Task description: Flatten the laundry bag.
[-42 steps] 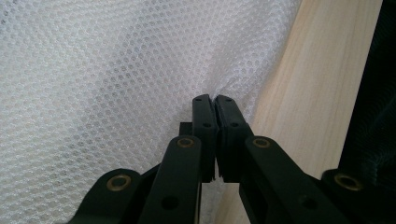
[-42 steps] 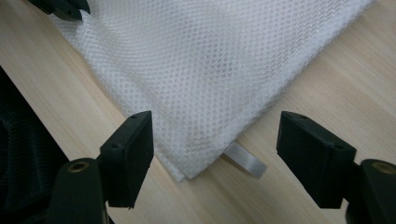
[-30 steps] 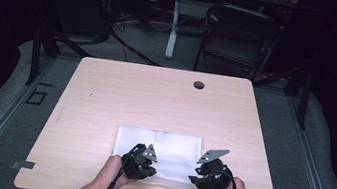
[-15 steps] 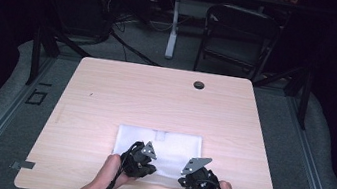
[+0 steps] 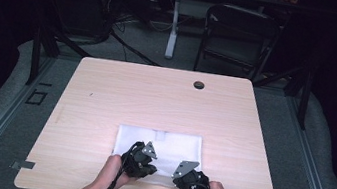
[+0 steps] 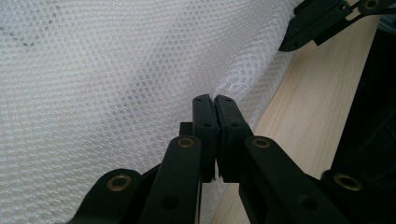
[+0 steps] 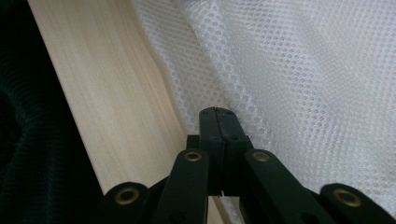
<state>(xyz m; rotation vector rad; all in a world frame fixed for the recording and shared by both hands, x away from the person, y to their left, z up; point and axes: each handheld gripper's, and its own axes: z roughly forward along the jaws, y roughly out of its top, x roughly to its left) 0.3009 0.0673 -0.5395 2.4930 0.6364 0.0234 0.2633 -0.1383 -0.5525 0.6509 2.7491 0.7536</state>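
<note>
A white mesh cloth [image 5: 159, 143] is lying at the near edge of the wooden table [image 5: 156, 97]. The left gripper [image 6: 215, 100] and right gripper [image 7: 219, 112] are each pinching its near hem, jaws pressed together; both hands are covering that hem from above.

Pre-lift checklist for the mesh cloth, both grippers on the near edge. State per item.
1. Left gripper pinching the white mesh cloth at its near edge: ok, jaws closed with mesh bunched at the tips.
2. Right gripper pinching the same edge: ok, jaws just closed, mesh at the tips.
3. How much fabric sits between the pads: cannot tell, the jaws hide it.
4. Both grips spaced apart along the edge: ok, in the high view.
5. Cloth lying flat on the table: ok, only small folds at the pinches.
6. Table beyond the cloth free of obstacles: ok.
</note>
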